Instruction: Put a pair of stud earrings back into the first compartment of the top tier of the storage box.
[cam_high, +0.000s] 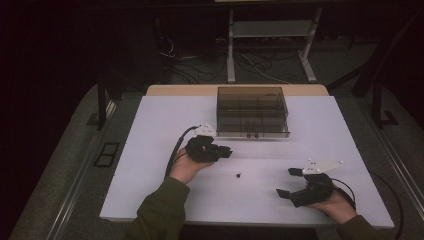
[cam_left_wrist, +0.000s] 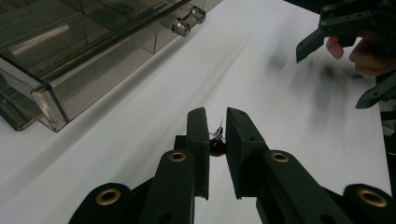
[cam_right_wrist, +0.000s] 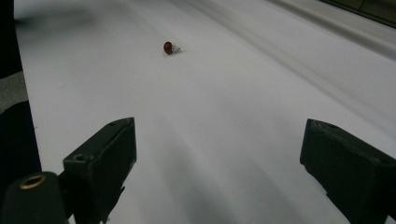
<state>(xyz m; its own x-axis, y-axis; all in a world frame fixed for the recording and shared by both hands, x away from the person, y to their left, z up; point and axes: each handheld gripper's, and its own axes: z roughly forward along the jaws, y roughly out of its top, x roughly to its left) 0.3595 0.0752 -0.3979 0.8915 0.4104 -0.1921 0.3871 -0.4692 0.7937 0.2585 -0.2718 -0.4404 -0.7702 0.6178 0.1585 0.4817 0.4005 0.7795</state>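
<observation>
One small round dark-red bead with a metal pin (cam_right_wrist: 169, 47), lying on the white tabletop (cam_high: 160, 150) in front of one smoked clear-plastic drawer box (cam_high: 252, 112), left gripper (cam_high: 226, 152) jaws nearly closed just beside bead, right gripper (cam_high: 287, 182) jaws spread wide, well apart from it.

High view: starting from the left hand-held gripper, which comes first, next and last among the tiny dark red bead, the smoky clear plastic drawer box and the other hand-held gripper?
1. Tiny dark red bead: on the white table, just ahead of the left hand-held gripper, toward the person.
2. Smoky clear plastic drawer box: at the table's far side.
3. Right hand-held gripper: near right edge, jaws apart.
</observation>
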